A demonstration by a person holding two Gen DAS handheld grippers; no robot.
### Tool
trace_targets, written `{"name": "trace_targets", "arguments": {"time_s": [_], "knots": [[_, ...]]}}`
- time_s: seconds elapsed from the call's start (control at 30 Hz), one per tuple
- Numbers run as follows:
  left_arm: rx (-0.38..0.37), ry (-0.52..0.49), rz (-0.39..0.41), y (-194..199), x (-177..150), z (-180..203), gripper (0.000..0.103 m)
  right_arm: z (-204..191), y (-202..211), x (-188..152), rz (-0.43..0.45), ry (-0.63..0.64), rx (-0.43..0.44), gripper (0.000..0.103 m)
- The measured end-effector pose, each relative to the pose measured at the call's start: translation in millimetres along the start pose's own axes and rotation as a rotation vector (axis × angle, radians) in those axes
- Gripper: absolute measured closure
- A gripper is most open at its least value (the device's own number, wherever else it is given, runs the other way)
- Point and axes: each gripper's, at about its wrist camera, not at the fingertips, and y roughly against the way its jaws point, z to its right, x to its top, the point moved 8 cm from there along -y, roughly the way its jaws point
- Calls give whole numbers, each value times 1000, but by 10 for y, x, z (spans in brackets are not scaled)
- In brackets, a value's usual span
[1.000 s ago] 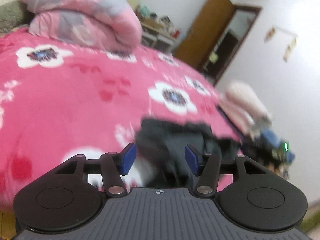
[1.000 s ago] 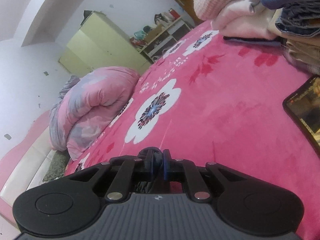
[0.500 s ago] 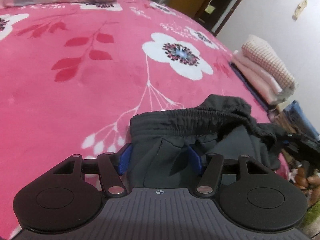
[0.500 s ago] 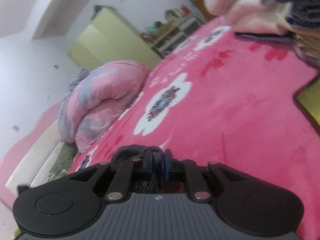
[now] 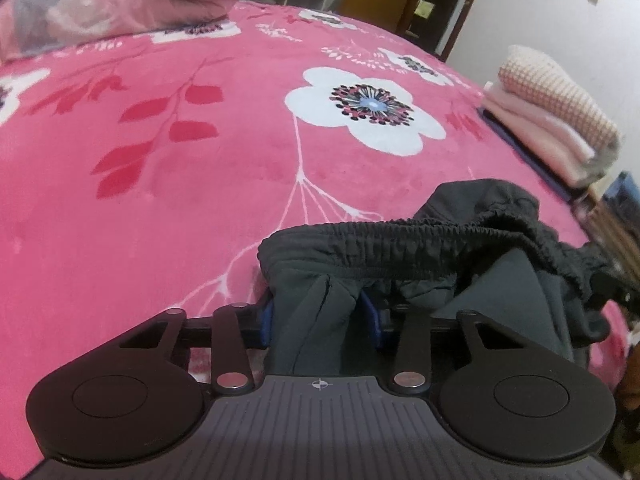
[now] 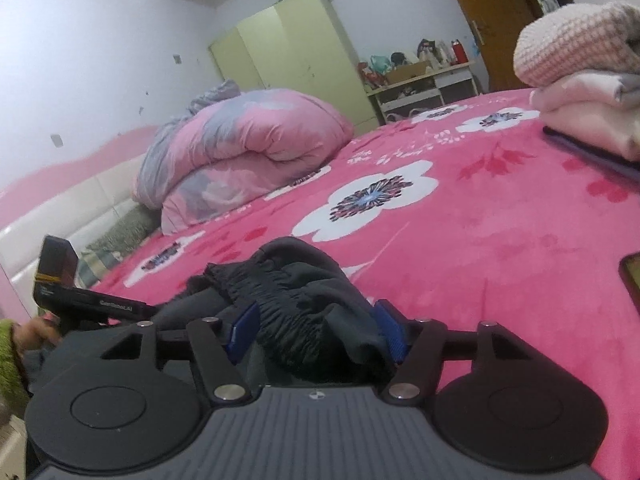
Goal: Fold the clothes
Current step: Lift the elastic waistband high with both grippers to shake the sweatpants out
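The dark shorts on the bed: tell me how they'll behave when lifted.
The dark shorts will probably flop and drape, since they already slump in loose folds. The gathered waistband will likely stretch. They look thin, so probably light.

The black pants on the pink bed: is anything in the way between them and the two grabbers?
Nothing visible is. The black pants already sit between the fingers of both. The left gripper is closing on a fold of cloth; the right gripper is opening around the bunched waistband.

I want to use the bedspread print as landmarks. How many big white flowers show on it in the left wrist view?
4: one beyond the dark shorts, one farther right, one under the rolled quilt, one cut off left.
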Motion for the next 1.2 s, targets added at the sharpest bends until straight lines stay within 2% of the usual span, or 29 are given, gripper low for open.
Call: {"name": "trace_targets", "arguments": {"time_s": [0.1,0.13,0.2,0.23,0.4,0.7,0.87,1.2], "knots": [[24,-13,17,-16,5,30,82,8,-64,16,-3,18,-16,57],[29,-14,24,-17,9,41,87,10,-78,21,-3,19,-25,72],[48,-37,49,16,35,90,90,32,-103,44,3,35,-54,87],[62,-58,69,49,58,124,90,32,-83,67,18,40,-72,89],[97,-123,204,438,252,267,91,-36,93,232,106,57,-101,92],[189,-197,406,1227,504,502,91,-339,339,491,214,66,-46,93],[257,-229,551,1746,644,629,92,-569,513,770,303,76,13,93],[361,-275,883,3046,874,1009,92,-1223,1099,1522,540,122,210,94]]}}
